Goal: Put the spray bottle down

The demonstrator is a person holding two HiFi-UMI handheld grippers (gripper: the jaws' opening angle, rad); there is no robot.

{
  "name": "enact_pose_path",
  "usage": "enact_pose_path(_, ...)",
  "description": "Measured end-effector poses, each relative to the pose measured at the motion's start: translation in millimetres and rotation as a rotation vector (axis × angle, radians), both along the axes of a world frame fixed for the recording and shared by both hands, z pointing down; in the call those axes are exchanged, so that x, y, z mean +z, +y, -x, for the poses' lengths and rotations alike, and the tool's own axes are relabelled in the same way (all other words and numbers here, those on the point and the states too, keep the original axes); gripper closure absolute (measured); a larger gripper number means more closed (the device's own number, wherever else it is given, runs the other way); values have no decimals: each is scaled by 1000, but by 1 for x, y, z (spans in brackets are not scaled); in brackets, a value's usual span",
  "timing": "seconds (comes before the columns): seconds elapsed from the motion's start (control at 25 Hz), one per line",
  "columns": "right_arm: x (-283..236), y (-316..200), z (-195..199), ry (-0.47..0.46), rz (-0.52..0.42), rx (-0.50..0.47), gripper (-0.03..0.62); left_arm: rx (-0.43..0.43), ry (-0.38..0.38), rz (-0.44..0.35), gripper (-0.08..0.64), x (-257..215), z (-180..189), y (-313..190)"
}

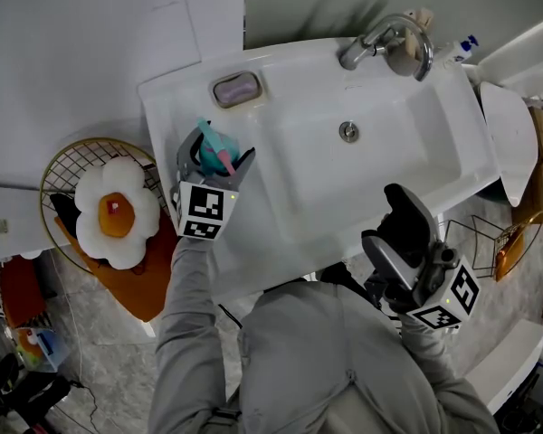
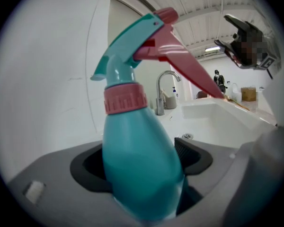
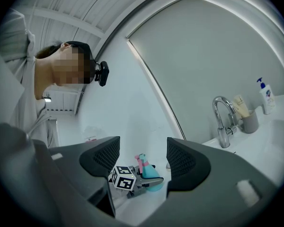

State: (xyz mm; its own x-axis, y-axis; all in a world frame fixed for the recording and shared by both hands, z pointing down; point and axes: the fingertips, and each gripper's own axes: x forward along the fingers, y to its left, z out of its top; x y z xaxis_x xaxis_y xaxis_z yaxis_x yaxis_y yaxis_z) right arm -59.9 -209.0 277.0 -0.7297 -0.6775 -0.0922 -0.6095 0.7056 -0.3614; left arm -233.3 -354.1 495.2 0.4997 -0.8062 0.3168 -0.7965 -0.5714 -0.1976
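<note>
Spray bottle point(image 2: 137, 160) pinched in left gripper point(image 1: 214, 157), base hidden, right gripper point(image 3: 142, 157) spread, empty.

Smooth, glossy teal plastic on the spray bottle point(image 2: 142, 169), ribbed pink plastic at its collar point(image 2: 125, 98). Glossy white glaze on the sink point(image 1: 407, 152); polished metal on the faucet point(image 1: 385, 39). Matt dark plastic, finely ribbed, on the fingers point(image 3: 184, 157). Gold-coloured wire on the basket point(image 1: 59, 165).

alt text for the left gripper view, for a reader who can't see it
The left gripper is shut on a teal spray bottle with a pink collar and trigger, filling the foreground. Behind it are a white sink and a chrome faucet.
</note>
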Motion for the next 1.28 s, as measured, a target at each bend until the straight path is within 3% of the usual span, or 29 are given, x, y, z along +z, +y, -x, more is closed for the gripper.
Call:
enact_pose_path(0.88, 0, 0, -9, -10, 6, 4, 301, -6, 20, 3, 87, -4, 2, 8)
enact_pose_path(1.28, 3, 3, 6, -15, 12, -51, 301, -8, -31, -47, 87, -32, 19, 32)
